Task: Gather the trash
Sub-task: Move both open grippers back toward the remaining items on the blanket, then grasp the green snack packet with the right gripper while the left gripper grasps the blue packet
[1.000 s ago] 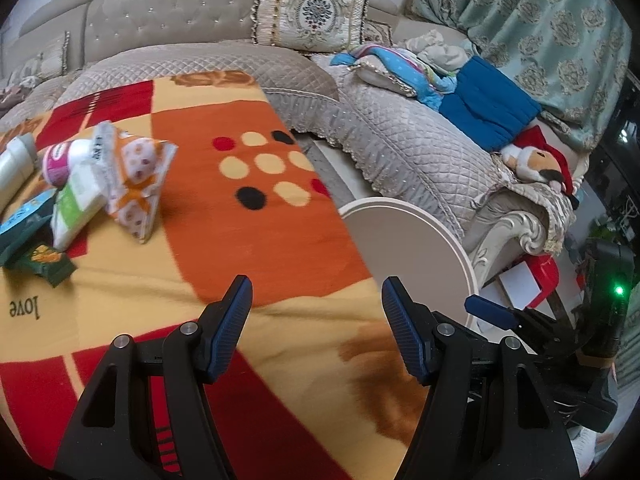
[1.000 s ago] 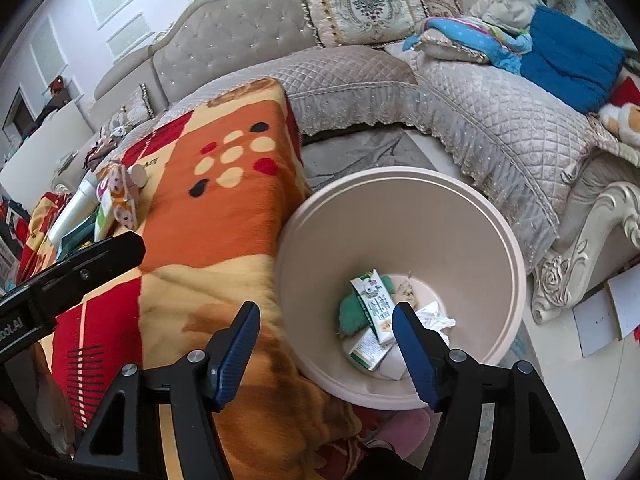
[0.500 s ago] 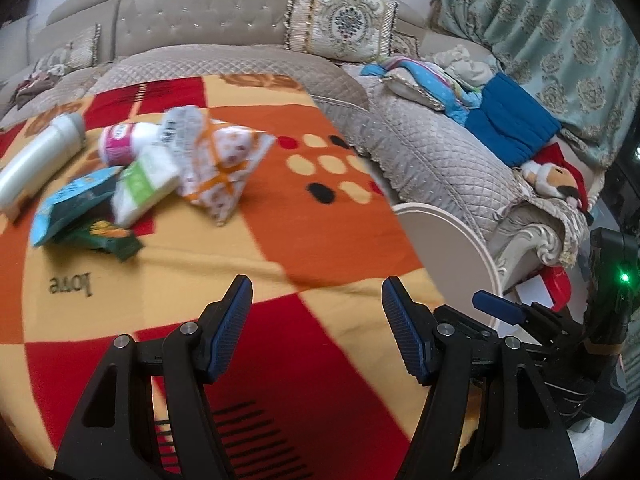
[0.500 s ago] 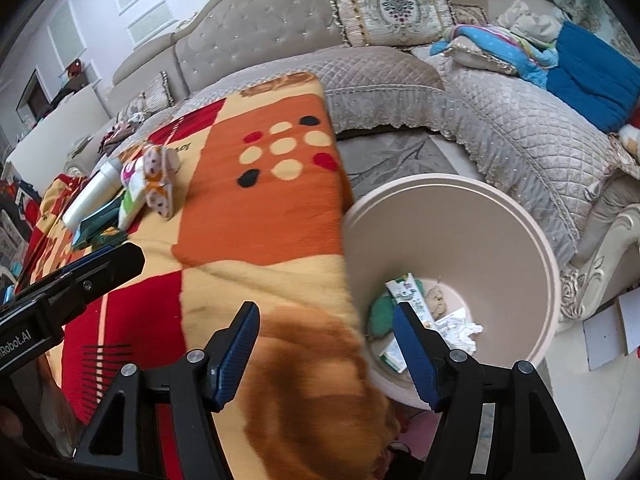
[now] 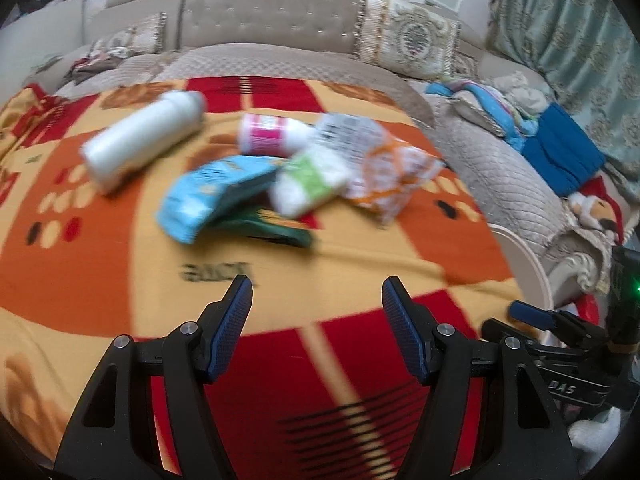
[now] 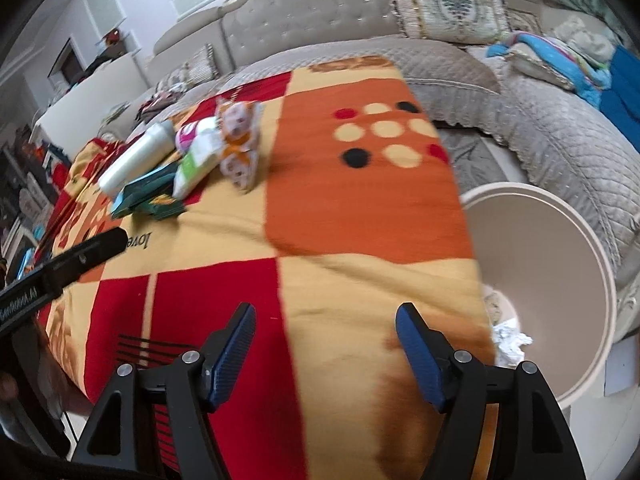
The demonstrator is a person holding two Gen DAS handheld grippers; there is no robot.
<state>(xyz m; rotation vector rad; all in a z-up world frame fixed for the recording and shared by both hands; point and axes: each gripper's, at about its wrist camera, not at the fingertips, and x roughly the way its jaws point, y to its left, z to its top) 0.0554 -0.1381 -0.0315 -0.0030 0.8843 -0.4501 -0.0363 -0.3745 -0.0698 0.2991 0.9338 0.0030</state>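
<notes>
A pile of trash lies on the patterned blanket [image 5: 100, 248]: a white bottle [image 5: 144, 140], a pink-labelled bottle [image 5: 272, 134], a light blue packet [image 5: 204, 196], a green-and-white packet [image 5: 310, 180], an orange-and-white wrapper [image 5: 388, 168] and a dark green packet [image 5: 276, 232]. My left gripper [image 5: 317, 282] hovers open in front of the pile, nothing between its fingers. My right gripper [image 6: 326, 308] is over the blanket's near edge, its jaws opening and empty. The beige bin [image 6: 560, 264] stands to its right with crumpled paper [image 6: 510, 340] inside. The same pile [image 6: 192, 160] shows far left in the right wrist view.
A beige quilted sofa [image 5: 280, 24] wraps around the back and right, with cushions, folded blue clothes [image 5: 560, 152] and a plush toy [image 5: 592, 208]. The bin's rim [image 5: 532, 264] shows at the blanket's right edge. The left gripper's black body [image 6: 80, 256] crosses the right wrist view.
Both grippers swung left from the bin toward the pile. The trash now sits centred ahead of the left gripper, and the bin has slid to the right edge of both views.
</notes>
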